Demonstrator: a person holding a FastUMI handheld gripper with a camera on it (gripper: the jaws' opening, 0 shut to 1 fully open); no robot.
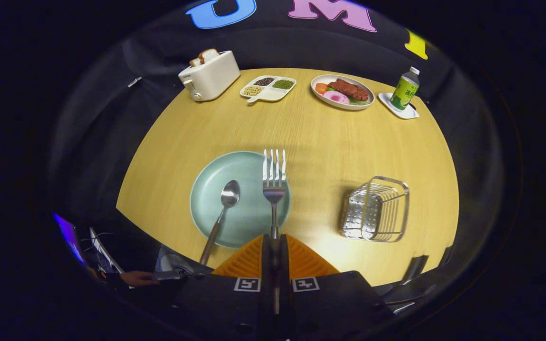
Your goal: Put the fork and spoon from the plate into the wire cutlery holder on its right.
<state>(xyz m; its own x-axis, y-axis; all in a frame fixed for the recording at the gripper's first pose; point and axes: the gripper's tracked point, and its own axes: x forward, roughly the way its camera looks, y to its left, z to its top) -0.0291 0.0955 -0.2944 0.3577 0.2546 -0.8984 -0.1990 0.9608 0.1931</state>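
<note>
We work over the broad wooden surface, and on it the largest of the task's things is the pale green plate, lying just ahead of the gripper. To the plate's right, well apart from it, stands the wire cutlery holder, upright with its open top free. The spoon rests on the plate, bowl up toward the middle and handle running out over the near rim, left of the jaws. The fork is in our hold: the jaws are pressed together on its handle, and the tines stick straight out ahead of them, over the plate's right part.

We judge the step in hand to be carrying the fork across to the holder, with the spoon not yet dealt with. To do it well, we should keep the clamp firm so the thin handle cannot swivel, lift enough for the tines to clear the plate's rim, then swing right until the fork sits above the holder's mouth. There we ought to tip the fork toward upright, lead one end down between the wires, and loosen only once it is inside, since a light wire basket may tip or slide if the fork knocks its rim.
</note>
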